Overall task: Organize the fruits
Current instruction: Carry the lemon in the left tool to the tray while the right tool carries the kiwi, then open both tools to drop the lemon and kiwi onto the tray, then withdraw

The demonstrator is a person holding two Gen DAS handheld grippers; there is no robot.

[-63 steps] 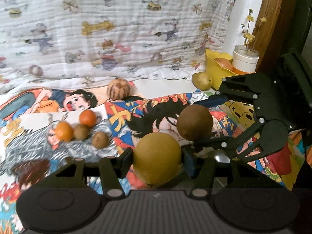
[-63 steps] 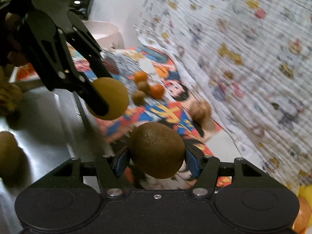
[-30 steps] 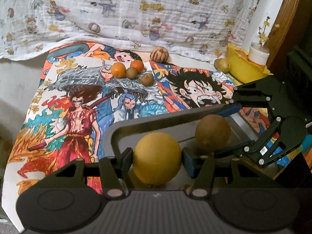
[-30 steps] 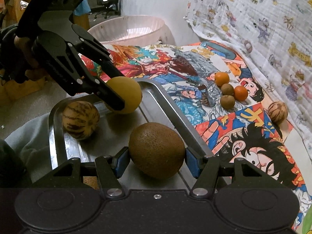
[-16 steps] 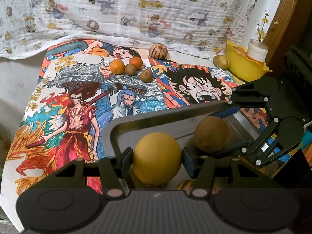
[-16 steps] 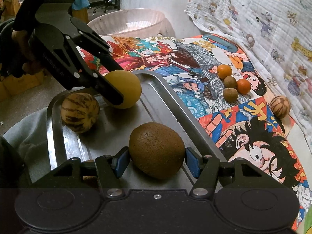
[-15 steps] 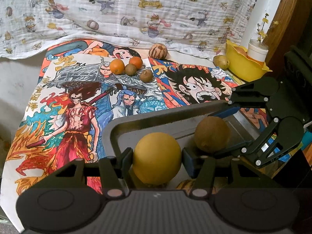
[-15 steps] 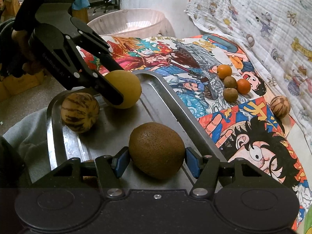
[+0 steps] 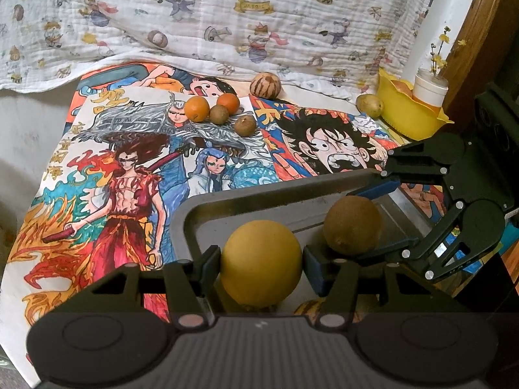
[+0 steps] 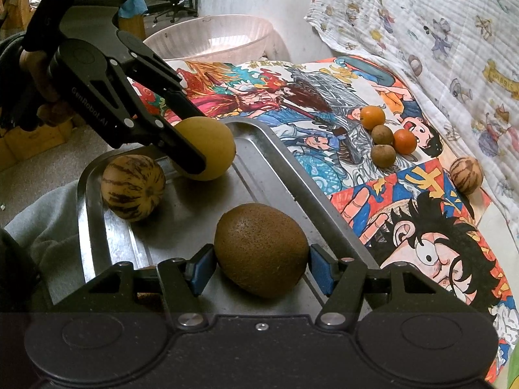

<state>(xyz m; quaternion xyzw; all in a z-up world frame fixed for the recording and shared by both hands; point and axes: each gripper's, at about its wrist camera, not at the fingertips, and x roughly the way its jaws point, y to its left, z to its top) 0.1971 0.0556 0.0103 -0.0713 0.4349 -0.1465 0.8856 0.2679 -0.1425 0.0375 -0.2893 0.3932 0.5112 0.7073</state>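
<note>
Blanket [image 9: 227, 16]: white, cartoon-printed, draped behind everything you see.
Posters [image 9: 129, 168]: bright comic drawings spread flat under the fruit; your tray overlaps their near edge.
Basket [image 10: 211, 37]: pale plastic, on the far side of your left gripper in the right wrist view.
Tray [image 10: 269, 168]: metal, rimmed, beneath both your grippers.
Bowl [image 9: 405, 113]: yellow, at the far right of the left wrist view, with a white cup [image 9: 429, 89] standing in it.
Left gripper [image 9: 261, 264]: your blue pads are closed on the yellow fruit [image 9: 261, 261], which sits low over the tray's near corner.
Right gripper [image 10: 261, 267]: your pads are pressed against both sides of the brown fruit [image 10: 261, 248], down at the tray floor; whether it touches the metal, you cannot tell.
Striped melon [image 10: 133, 188]: lies loose in the tray, just beside your yellow fruit.
Second striped melon [image 9: 265, 81]: on the posters near the blanket's edge.
Pear [image 9: 369, 105]: just beside the bowl.
Small cluster: two oranges [image 9: 197, 109] and two brown fruits [image 9: 245, 125] bunched together on the posters, well apart from the tray.
</note>
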